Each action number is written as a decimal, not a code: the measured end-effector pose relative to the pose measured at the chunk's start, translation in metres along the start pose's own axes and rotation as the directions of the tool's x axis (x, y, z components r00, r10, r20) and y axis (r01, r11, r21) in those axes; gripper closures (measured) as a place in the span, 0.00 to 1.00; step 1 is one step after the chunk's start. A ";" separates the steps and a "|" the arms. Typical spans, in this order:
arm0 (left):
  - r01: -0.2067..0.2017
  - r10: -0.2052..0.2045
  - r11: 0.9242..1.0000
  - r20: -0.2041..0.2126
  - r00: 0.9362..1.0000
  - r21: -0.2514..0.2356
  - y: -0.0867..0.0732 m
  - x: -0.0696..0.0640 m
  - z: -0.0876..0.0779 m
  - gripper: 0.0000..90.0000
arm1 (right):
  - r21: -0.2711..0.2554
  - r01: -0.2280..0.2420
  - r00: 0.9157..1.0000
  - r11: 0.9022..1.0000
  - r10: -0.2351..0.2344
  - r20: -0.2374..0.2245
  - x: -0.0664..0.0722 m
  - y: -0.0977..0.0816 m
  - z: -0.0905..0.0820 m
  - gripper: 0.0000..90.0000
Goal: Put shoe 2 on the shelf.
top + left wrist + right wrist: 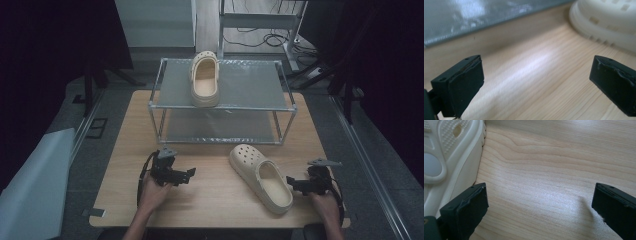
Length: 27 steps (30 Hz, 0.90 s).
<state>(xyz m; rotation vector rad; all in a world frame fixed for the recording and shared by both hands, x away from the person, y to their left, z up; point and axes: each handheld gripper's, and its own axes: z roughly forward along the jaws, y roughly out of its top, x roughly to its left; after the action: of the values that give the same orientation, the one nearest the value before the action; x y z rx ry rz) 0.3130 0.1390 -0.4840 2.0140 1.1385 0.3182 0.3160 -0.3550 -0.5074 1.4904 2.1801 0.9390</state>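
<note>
One cream clog stands on the top shelf of a metal-framed rack at the back of the wooden table. A second cream clog lies on the table in front of the rack, toe toward the rack. My left gripper rests on the table to the left of that clog, open, with bare wood between its jaws; the clog's toe shows at upper right in the left gripper view. My right gripper sits open just right of the clog's heel, with nothing between its jaws.
The rack has a lower grey shelf behind the front rail. A pale sheet lies on the floor at left. Cables and stands crowd the floor behind the rack. Bare tabletop lies between my two grippers.
</note>
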 end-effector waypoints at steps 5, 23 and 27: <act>-0.044 0.046 0.998 -0.037 0.998 0.035 -0.010 -0.005 0.004 0.00 | 0.004 0.009 1.000 1.000 -0.009 0.002 0.002 0.000 0.000 0.00; -0.058 0.060 0.997 -0.047 0.997 0.045 -0.021 -0.004 0.012 0.00 | 0.055 0.090 0.996 0.994 -0.089 -0.022 0.022 -0.006 -0.005 0.01; -0.055 0.057 0.997 -0.044 0.997 0.045 -0.022 -0.004 0.012 0.00 | 0.064 0.124 0.992 0.990 -0.122 -0.034 0.033 -0.008 -0.007 0.01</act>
<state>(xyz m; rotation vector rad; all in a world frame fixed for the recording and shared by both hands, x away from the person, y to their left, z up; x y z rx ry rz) 0.3038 0.1360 -0.5075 2.0897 1.1272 0.3717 0.2938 -0.3293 -0.5048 1.3605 2.3161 0.8612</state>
